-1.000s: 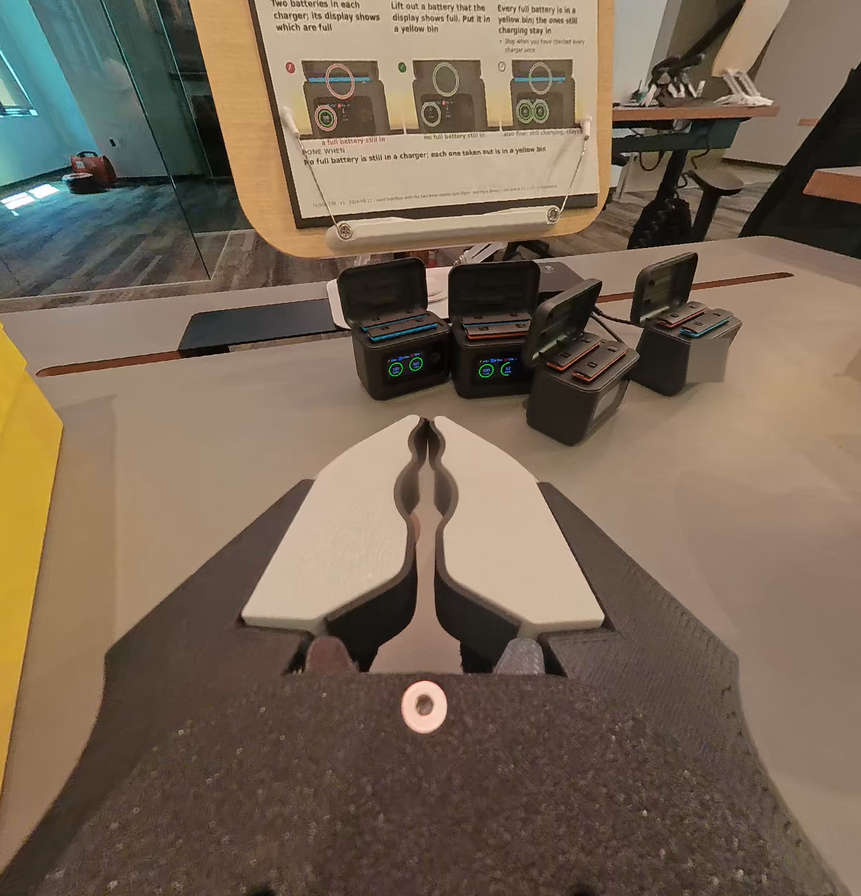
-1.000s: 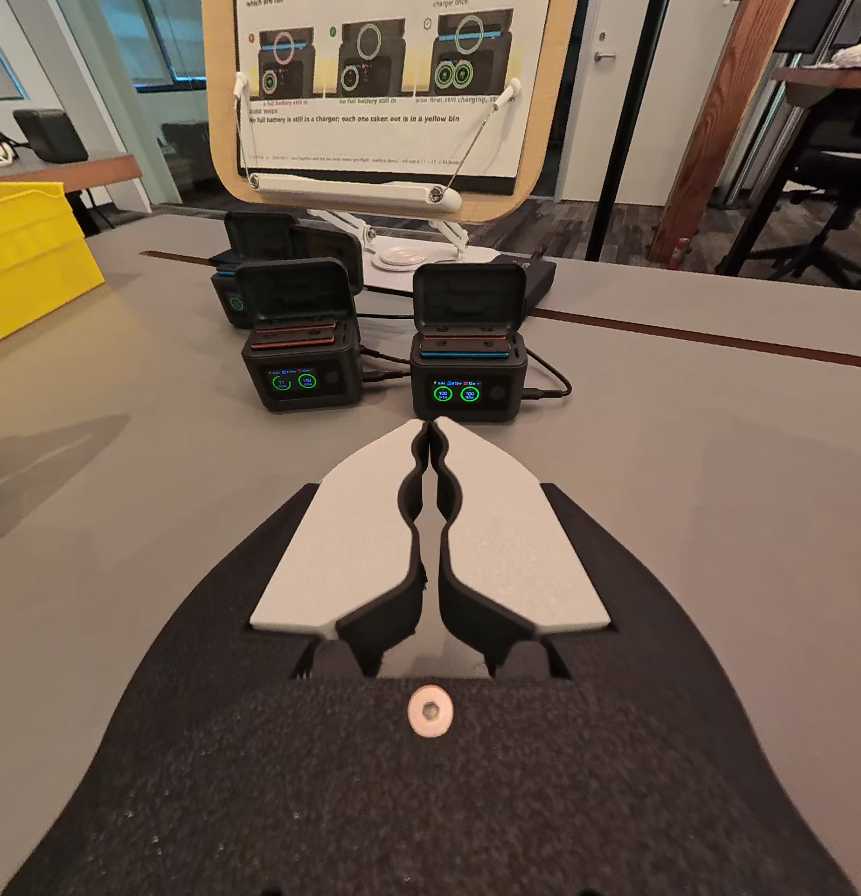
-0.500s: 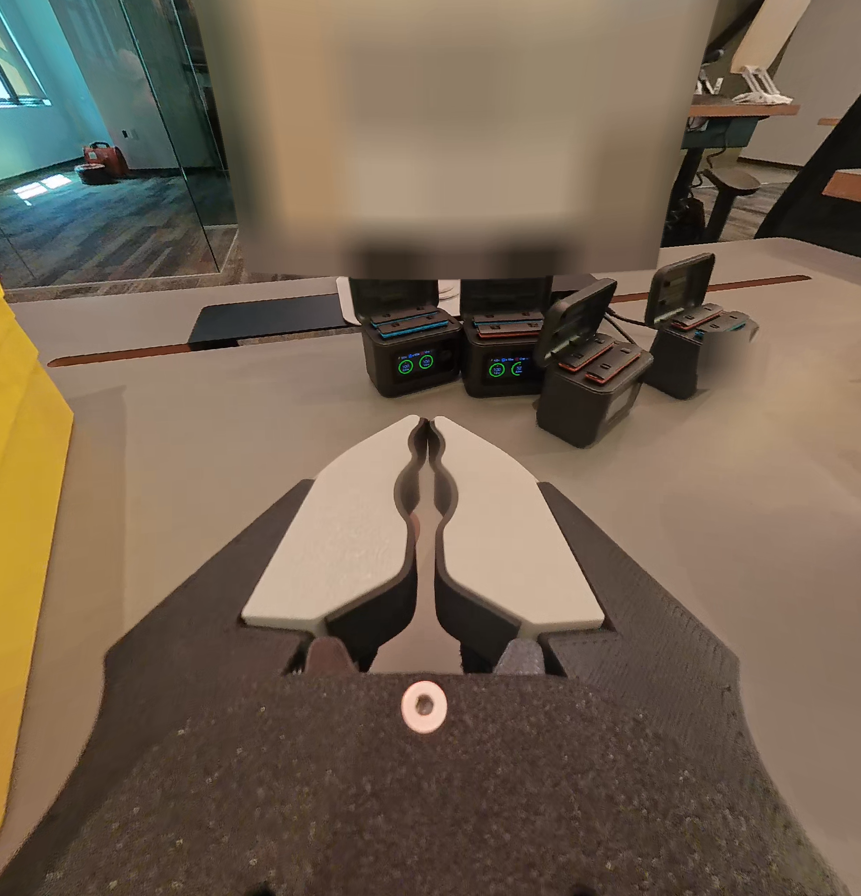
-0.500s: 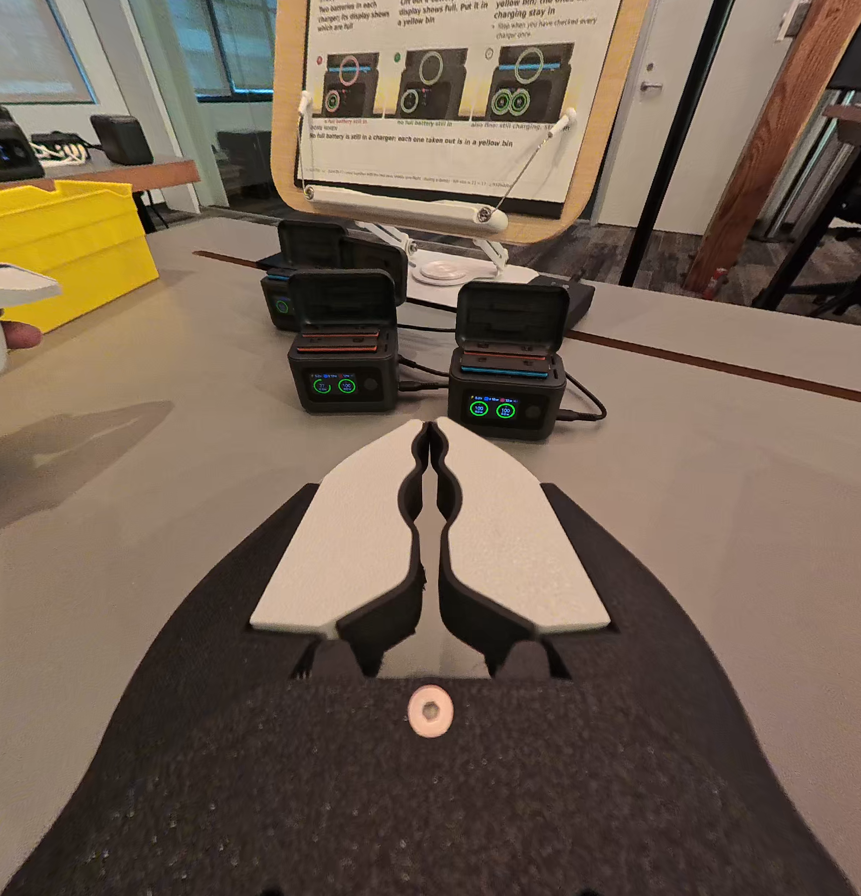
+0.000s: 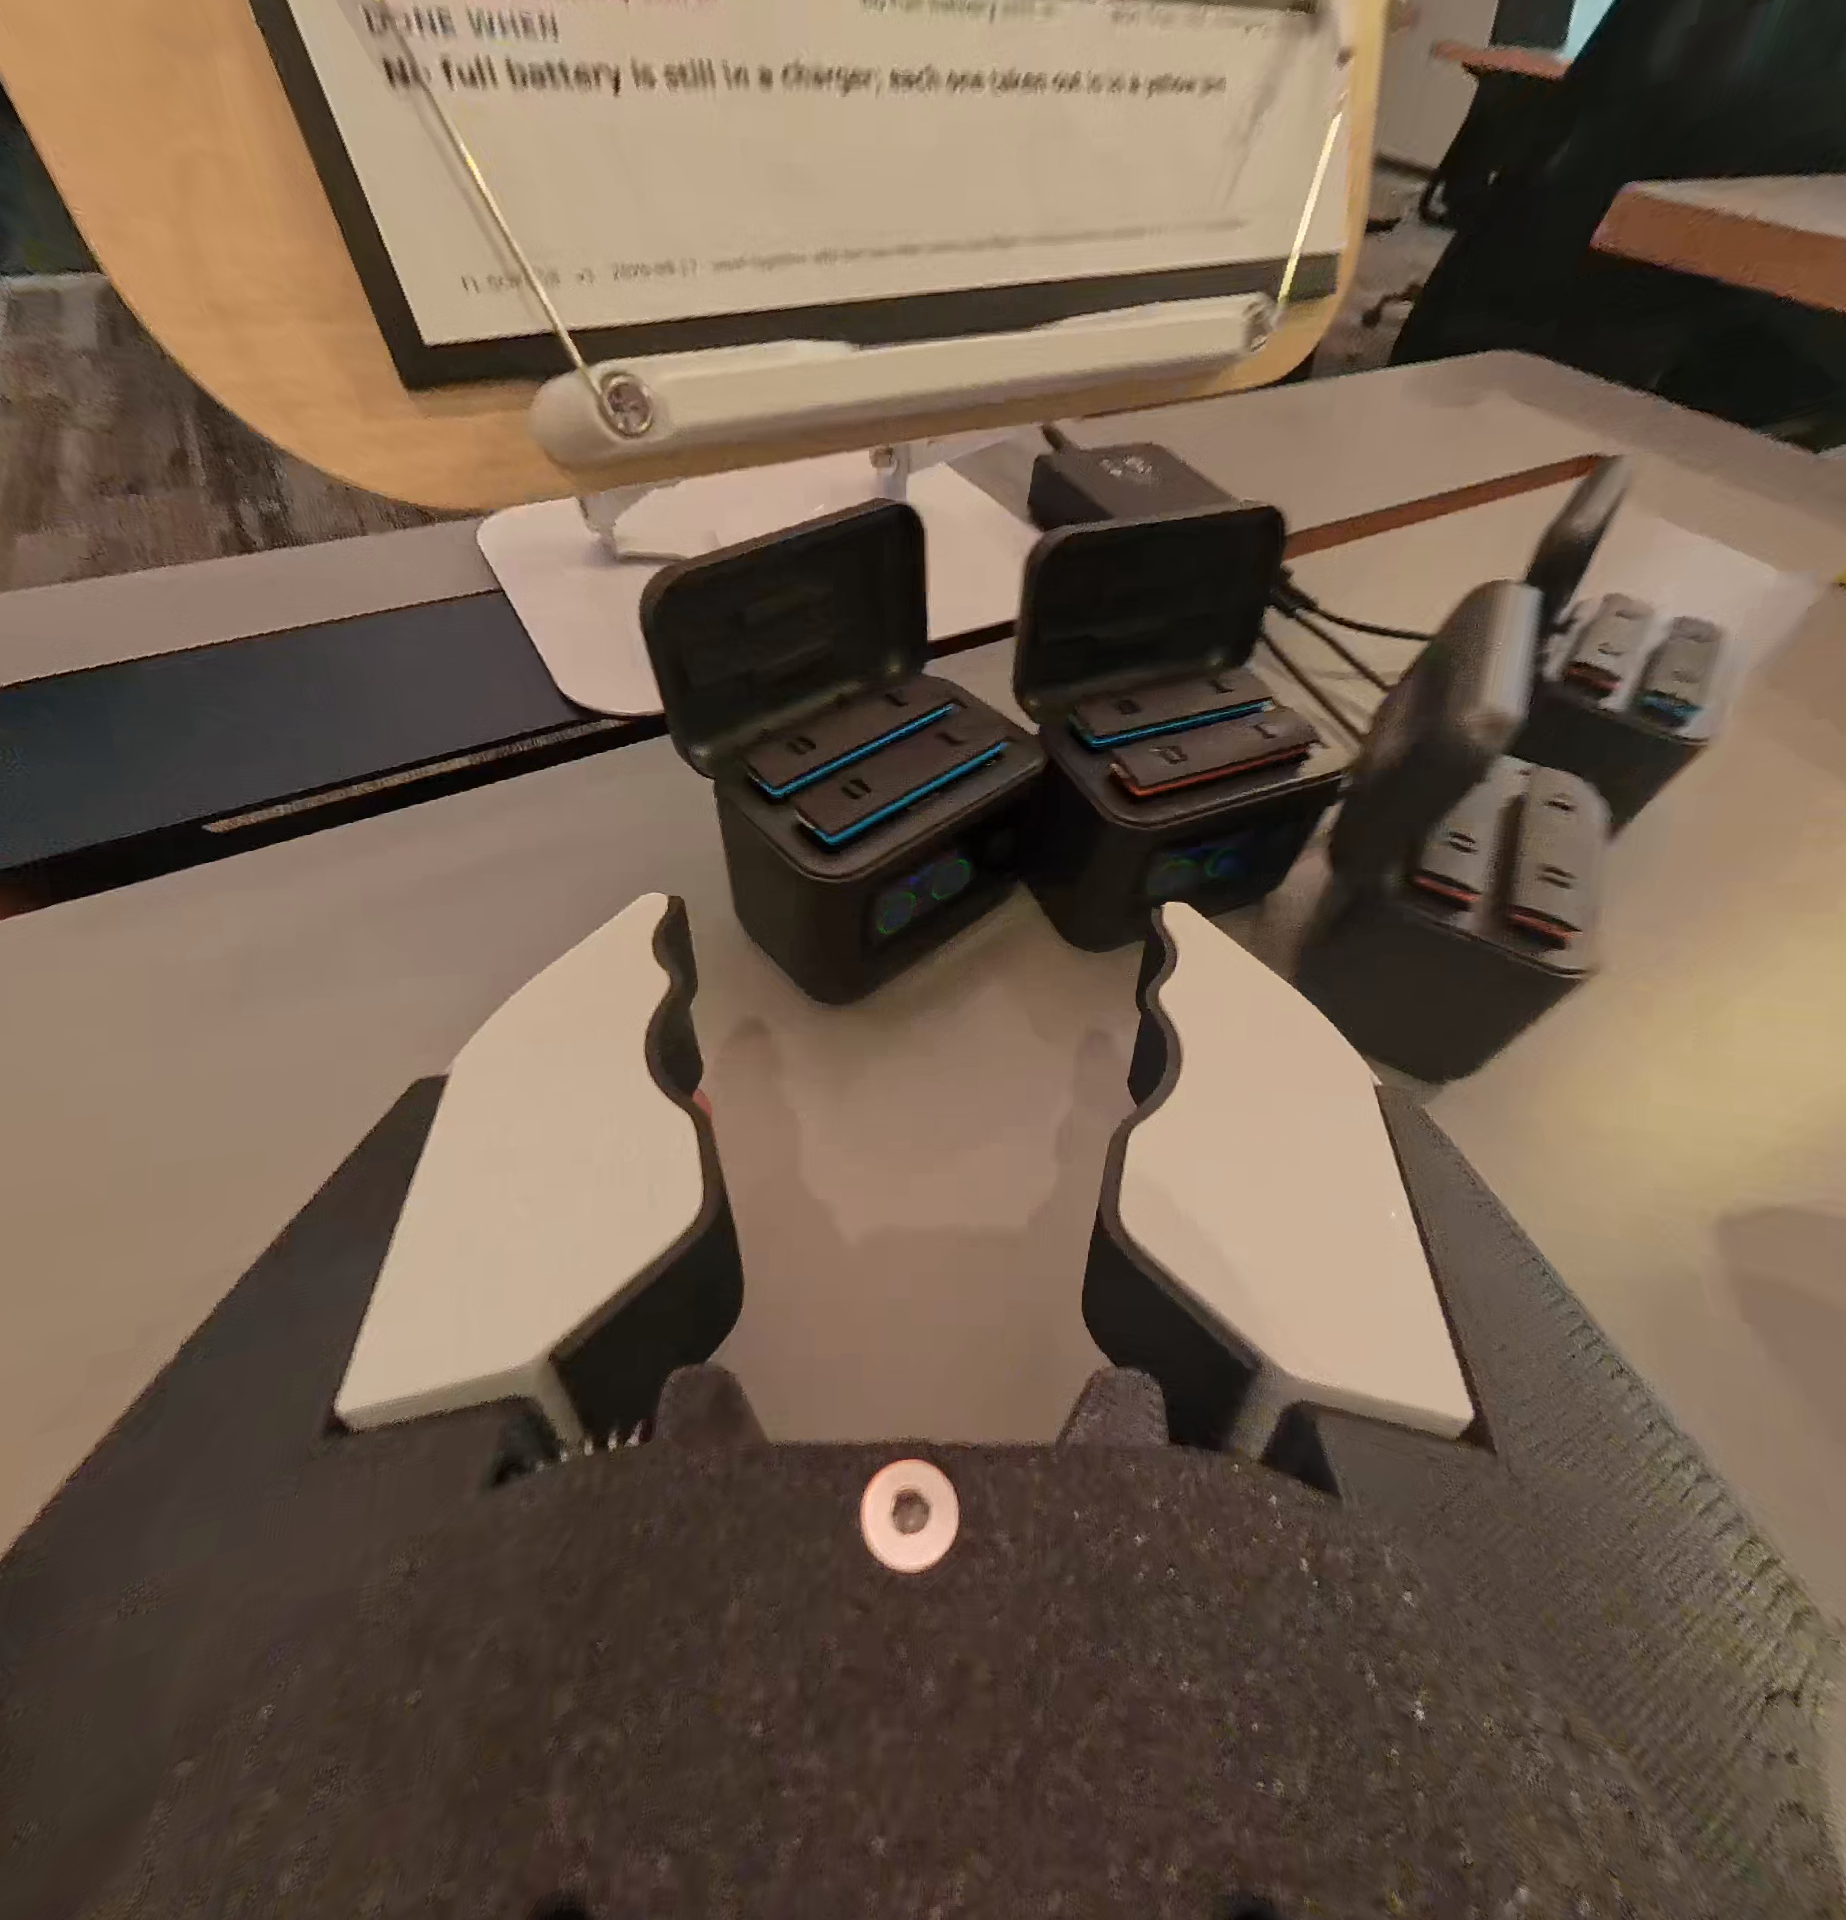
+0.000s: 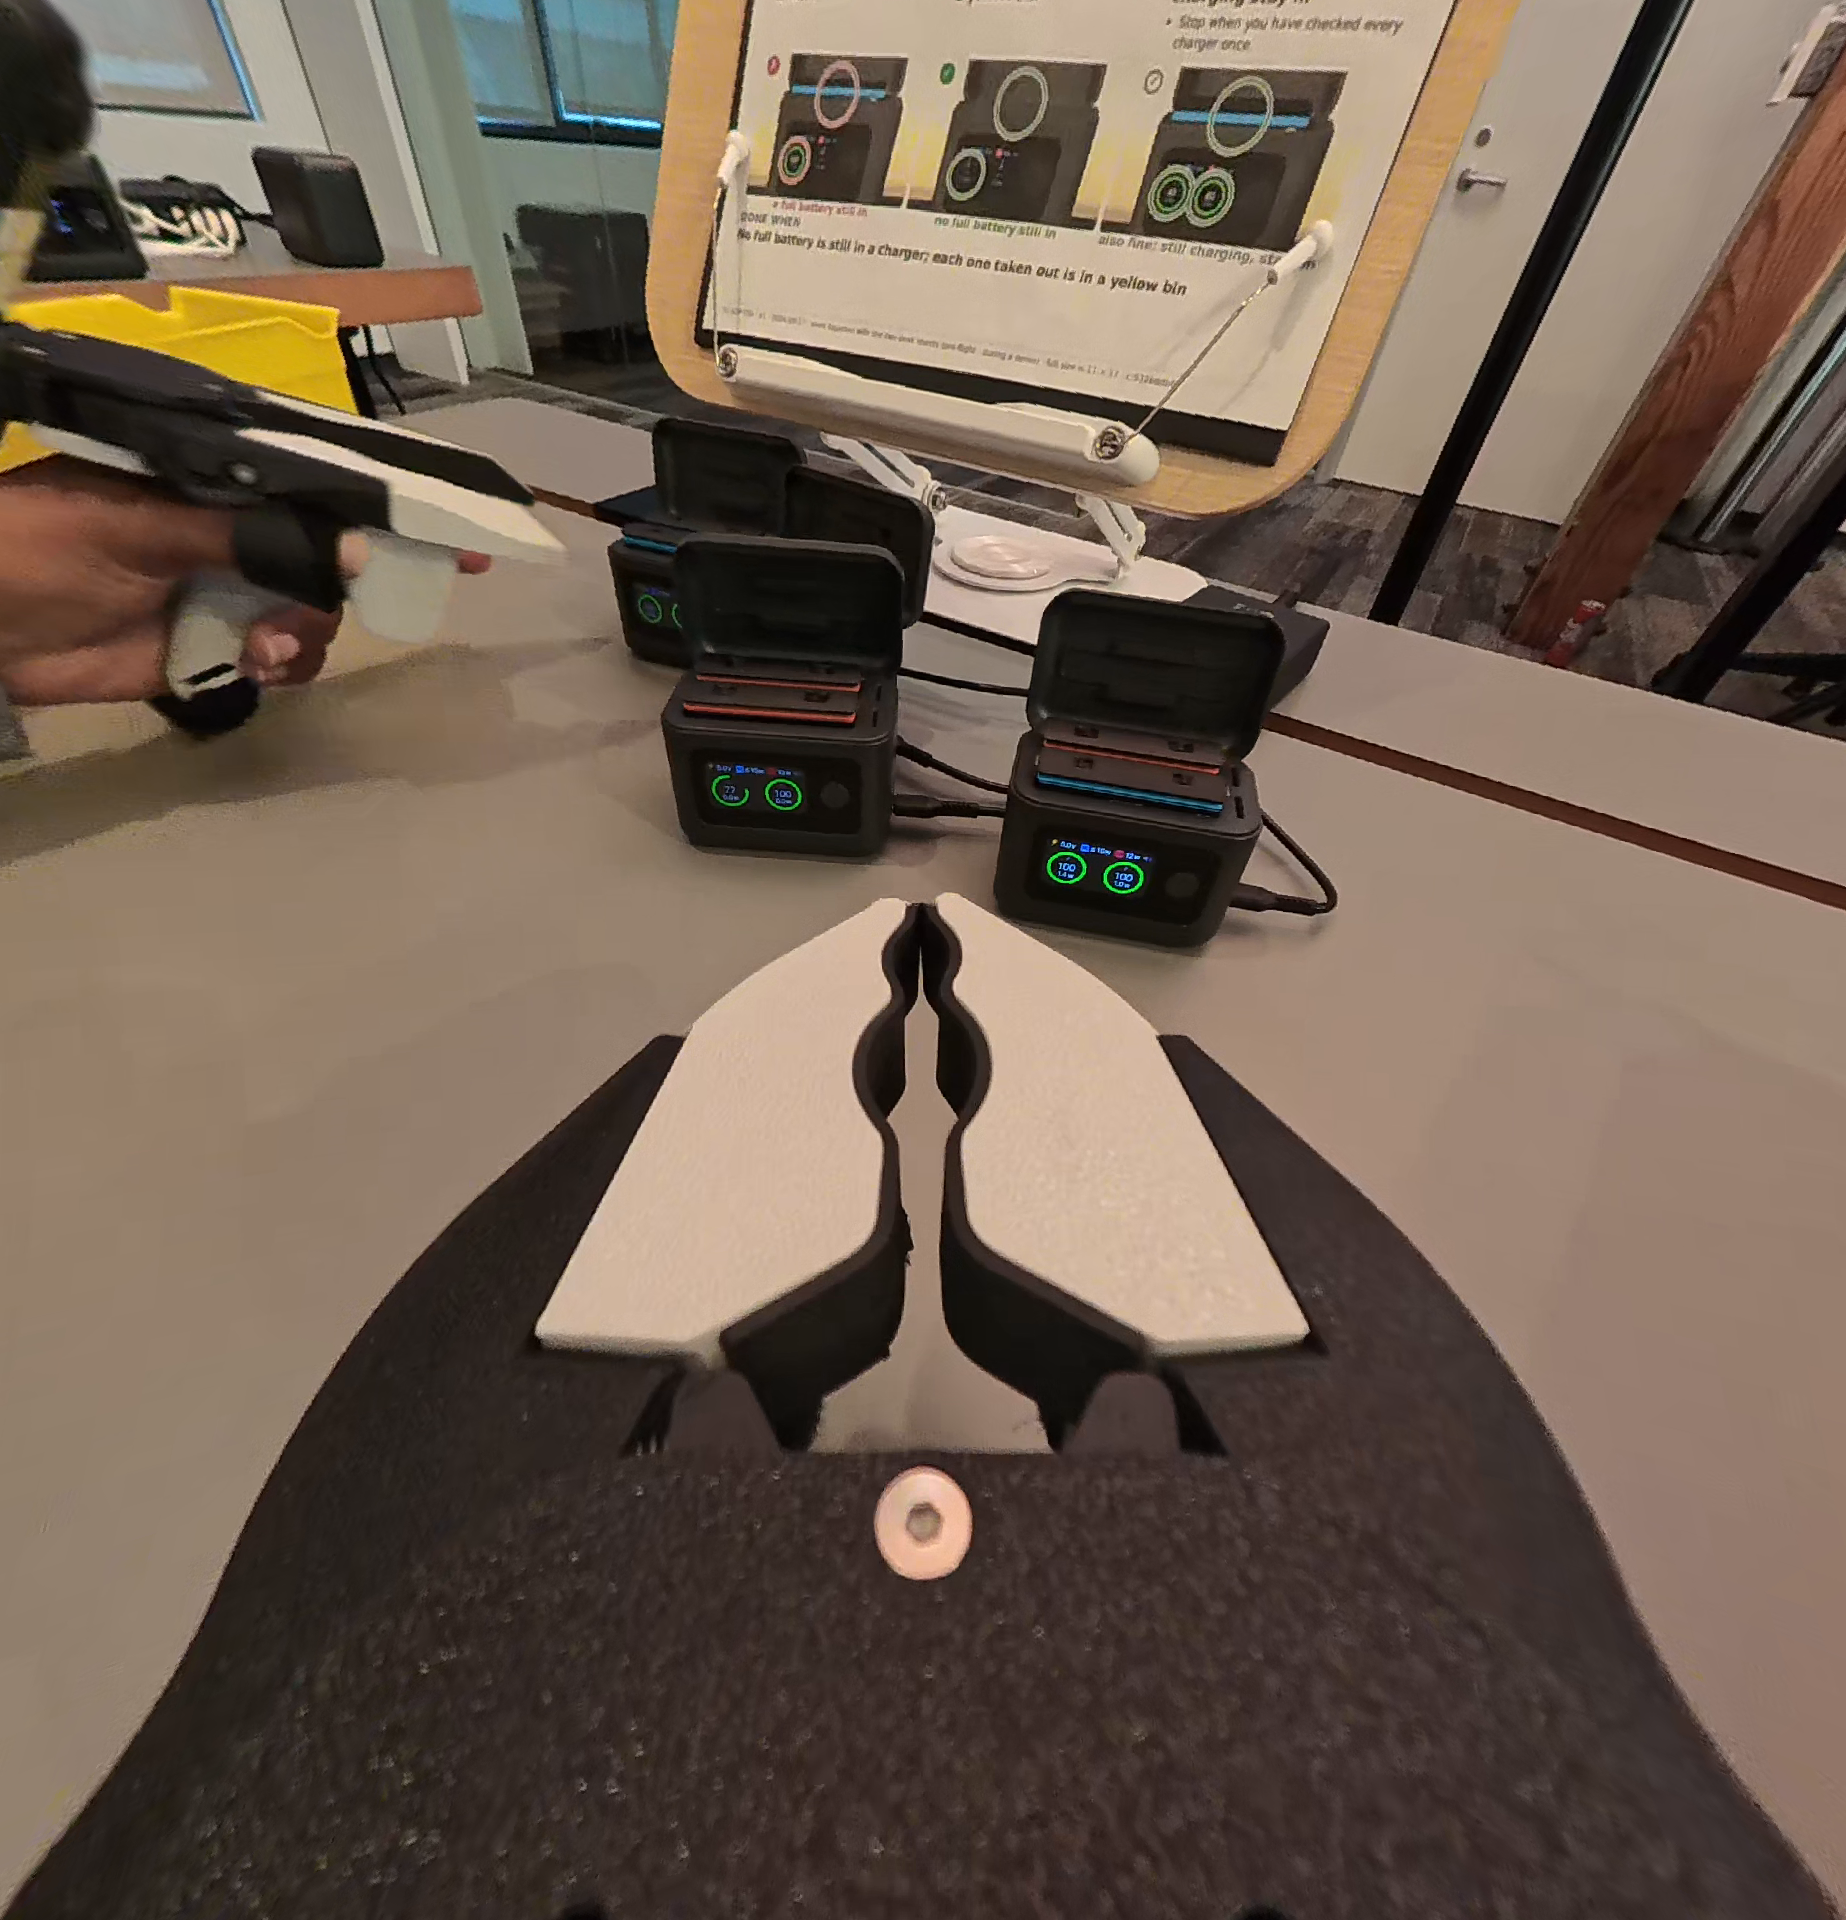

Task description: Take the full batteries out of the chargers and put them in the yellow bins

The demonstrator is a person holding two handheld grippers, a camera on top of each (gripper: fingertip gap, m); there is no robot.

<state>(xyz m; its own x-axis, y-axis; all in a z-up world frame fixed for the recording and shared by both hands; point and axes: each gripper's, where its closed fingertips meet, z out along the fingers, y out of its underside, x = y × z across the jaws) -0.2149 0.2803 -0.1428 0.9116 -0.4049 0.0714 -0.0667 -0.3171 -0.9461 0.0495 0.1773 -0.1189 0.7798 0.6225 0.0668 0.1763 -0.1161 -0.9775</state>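
Several black chargers with open lids stand on the grey table (image 5: 275, 1039). In the left wrist view the nearest charger (image 5: 794, 883) holds two blue-edged batteries (image 5: 857, 743). The one beside it (image 5: 1179, 842) holds a blue-edged and an orange-edged battery. My left gripper (image 5: 914, 925) is open and empty, just short of these two, above the table. My right gripper (image 6: 921, 909) is shut and empty, short of two chargers (image 6: 784, 769) (image 6: 1137, 842) whose displays show green rings. The left gripper (image 6: 462, 509), held in a hand, shows at the upper left. A yellow bin (image 6: 244, 332) stands behind it.
A wooden board with an instruction sheet (image 6: 1002, 260) stands on a white base behind the chargers. Black cables (image 6: 950, 800) run between chargers to a black adapter (image 5: 1116, 478). A dark mat (image 5: 223, 727) lies at the back left. Two more chargers (image 5: 1459, 935) (image 5: 1625, 707) stand right.
My left gripper has opened and moved forward and down toward the two left chargers. It has come into the right wrist view. My right gripper stays shut and has shifted a little left.
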